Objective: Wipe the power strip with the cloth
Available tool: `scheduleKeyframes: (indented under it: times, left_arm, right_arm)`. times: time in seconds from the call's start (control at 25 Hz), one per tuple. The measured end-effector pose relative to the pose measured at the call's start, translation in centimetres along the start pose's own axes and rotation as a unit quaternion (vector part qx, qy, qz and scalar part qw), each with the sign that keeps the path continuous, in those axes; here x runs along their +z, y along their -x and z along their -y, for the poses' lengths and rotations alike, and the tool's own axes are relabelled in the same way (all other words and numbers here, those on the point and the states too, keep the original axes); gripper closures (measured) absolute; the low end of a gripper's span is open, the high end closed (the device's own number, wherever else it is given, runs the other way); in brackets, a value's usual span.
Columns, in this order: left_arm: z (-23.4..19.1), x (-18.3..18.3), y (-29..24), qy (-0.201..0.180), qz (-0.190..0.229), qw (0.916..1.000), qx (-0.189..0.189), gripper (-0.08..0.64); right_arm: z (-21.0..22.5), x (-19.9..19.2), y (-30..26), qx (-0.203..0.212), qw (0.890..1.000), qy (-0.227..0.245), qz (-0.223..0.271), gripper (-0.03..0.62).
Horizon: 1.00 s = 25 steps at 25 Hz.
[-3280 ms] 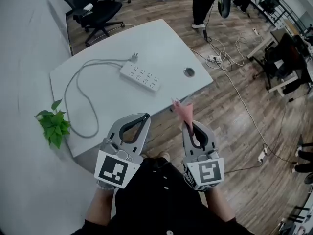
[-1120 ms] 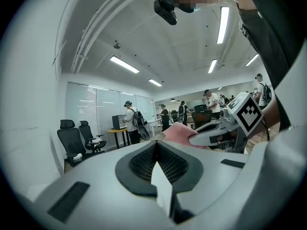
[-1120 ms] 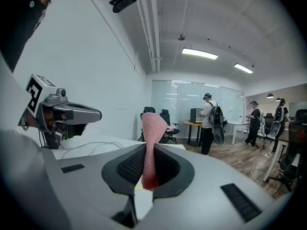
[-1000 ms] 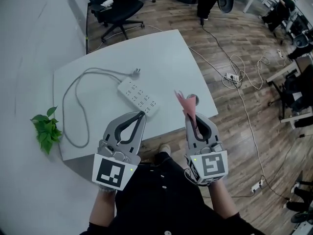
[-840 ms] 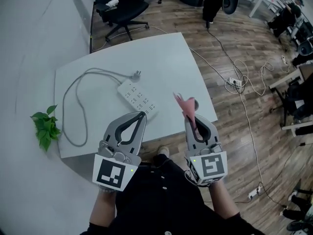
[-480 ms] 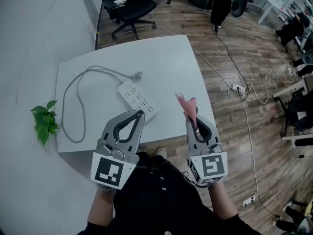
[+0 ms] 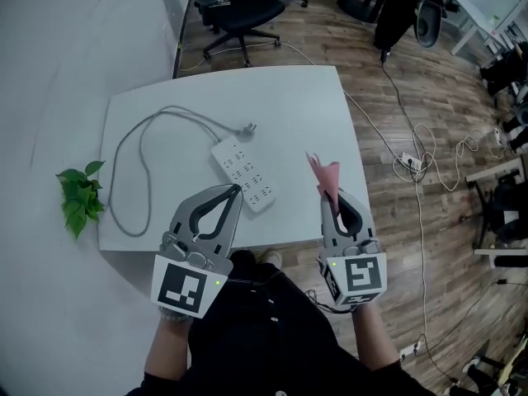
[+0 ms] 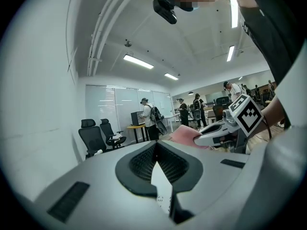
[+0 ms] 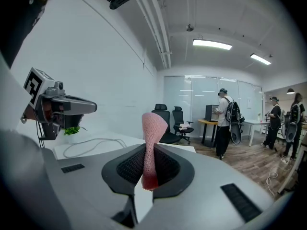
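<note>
Head view, left to right

Plant [image 7: 80, 200]: green leaves, just beside the table's left edge

Table [image 7: 289, 114]: white, carries the strip and its cord

Left gripper [image 7: 236, 190]: jaws closed tip to tip with nothing between them, held over the table's near edge

Power strip [image 7: 247, 174]: white, lying flat mid-table just beyond the left gripper's tips. Grey cord [image 7: 124, 167] loops off to the left, plug lying loose. Judged rigid and light, likely to slide under a wipe; best steadied by pressing down on one end

Cloth [image 7: 324, 174]: pink, soft, standing up out of the pinch. Its lower end is clamped in the right gripper [image 7: 332, 198], jaws closed on it, in the air by the table's right edge, apart from the strip
</note>
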State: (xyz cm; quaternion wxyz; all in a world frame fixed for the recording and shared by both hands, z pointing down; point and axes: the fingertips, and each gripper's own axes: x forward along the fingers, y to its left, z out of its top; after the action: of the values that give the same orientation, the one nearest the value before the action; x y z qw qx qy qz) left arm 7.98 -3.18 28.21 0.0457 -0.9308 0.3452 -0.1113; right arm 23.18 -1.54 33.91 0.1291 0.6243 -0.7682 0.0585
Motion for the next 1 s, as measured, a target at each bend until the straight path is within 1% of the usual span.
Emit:
scheduleKeyframes:
  times: [0.24, 0.56, 0.68, 0.88, 1.0]
  left_arm:
    - [-2.6, -1.0, 0.3, 0.007, -0.008, 0.9999, 0.011, 0.546]
    - [-5.5, -2.2, 0.6, 0.02, -0.011, 0.9994, 0.027, 0.548]
    - [-6.6, -2.7, 1.0, 0.018, -0.012, 0.9992, 0.035, 0.548]
    - [-8.0, -3.7, 1.7, 0.028, -0.021, 0.9981, 0.05, 0.548]
    - [-8.8, -4.2, 2.1, 0.034, -0.021, 0.9974, 0.059, 0.548]
  right_arm:
    - [-0.7, 1.3, -3.5, 0.01, 1.0, 0.017, 0.001, 0.535]
    - [-2.2, 2.1, -7.8, 0.039, 0.998, 0.047, -0.009, 0.535]
    - [-2.6, 1.8, -9.8, 0.05, 0.997, 0.054, -0.014, 0.535]
    - [-3.1, 0.5, -13.4, 0.076, 0.995, 0.045, -0.042, 0.535]
    - [-3.6, 0.1, -15.8, 0.092, 0.993, 0.057, -0.05, 0.535]
